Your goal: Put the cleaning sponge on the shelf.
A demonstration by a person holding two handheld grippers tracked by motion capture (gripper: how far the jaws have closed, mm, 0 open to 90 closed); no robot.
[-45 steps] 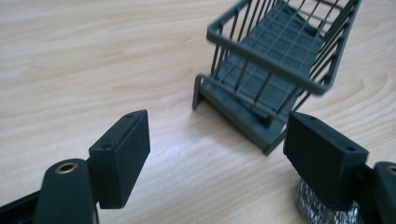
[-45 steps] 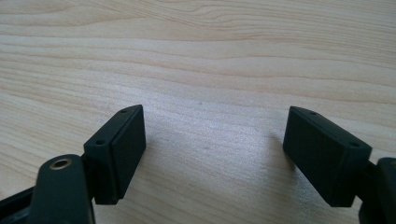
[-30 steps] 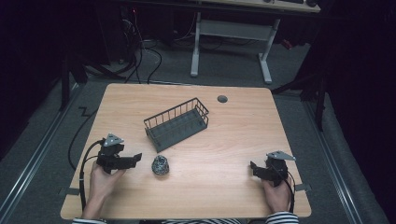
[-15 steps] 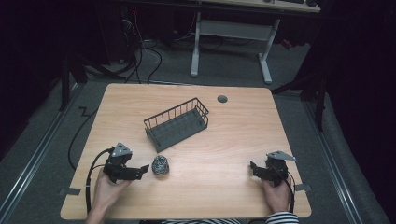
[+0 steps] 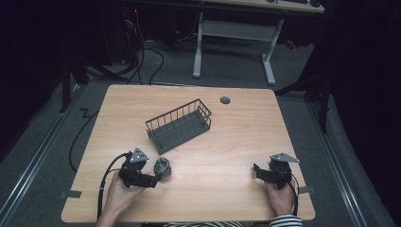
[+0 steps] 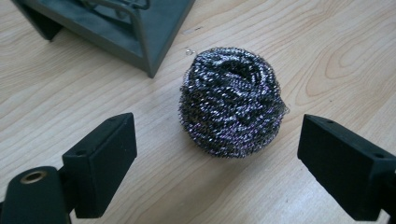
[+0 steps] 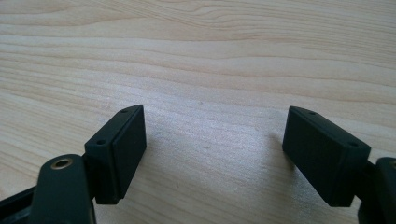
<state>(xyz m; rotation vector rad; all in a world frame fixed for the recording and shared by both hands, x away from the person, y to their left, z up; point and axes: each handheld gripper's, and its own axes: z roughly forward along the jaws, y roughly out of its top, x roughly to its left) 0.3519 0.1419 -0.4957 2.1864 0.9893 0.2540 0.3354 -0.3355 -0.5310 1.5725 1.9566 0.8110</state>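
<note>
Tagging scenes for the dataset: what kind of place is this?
Probably a lab or workshop, not a kitchen: a bare wooden desk with a cable hole, loose cables on the floor, and another desk frame behind.

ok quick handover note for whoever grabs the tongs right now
Left tongs: open, jaws either side of the steel wool scourer, not yet closed on it.
Right tongs: open, holding nothing, over bare table near the right edge.
Wire basket: mid-table, beyond the scourer, nothing seen in it.
Done: left tongs lined up on the scourer.
Left: close, lift; likely drop it in the basket.
</note>
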